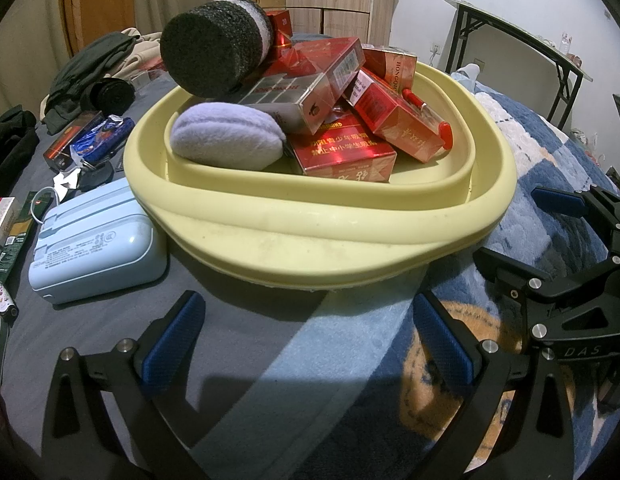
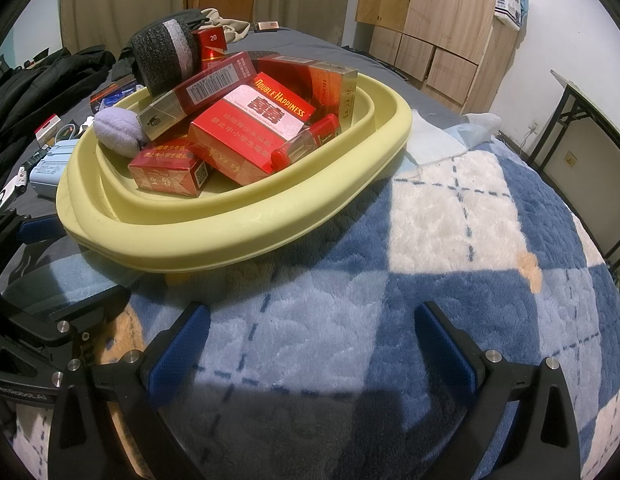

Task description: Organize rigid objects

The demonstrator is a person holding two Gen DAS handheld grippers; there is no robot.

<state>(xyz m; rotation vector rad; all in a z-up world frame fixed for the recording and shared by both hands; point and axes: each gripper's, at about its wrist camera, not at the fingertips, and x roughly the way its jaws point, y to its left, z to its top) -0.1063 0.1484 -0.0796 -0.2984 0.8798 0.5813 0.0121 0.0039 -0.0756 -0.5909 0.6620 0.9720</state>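
A pale yellow basin (image 1: 310, 236) (image 2: 238, 236) sits on the bed. It holds several red cigarette boxes (image 1: 341, 148) (image 2: 250, 128), a dark foam roll (image 1: 214, 48) (image 2: 162, 56), a lilac plush ball (image 1: 226, 136) (image 2: 118, 132) and a red lighter (image 1: 425, 114) (image 2: 306, 144). My left gripper (image 1: 310, 344) stands open just in front of the basin, nothing between its fingers. My right gripper (image 2: 313, 356) is open over the blue plaid blanket (image 2: 449, 240), to the basin's right. Each gripper also shows at the edge of the other's view.
A light blue case (image 1: 94, 256) lies left of the basin, with small boxes and wrappers (image 1: 86, 140), a black lens cap and dark clothes (image 1: 94, 64) behind it. A folding table (image 1: 521, 40) and a wooden wardrobe (image 2: 441, 12) stand by the far wall.
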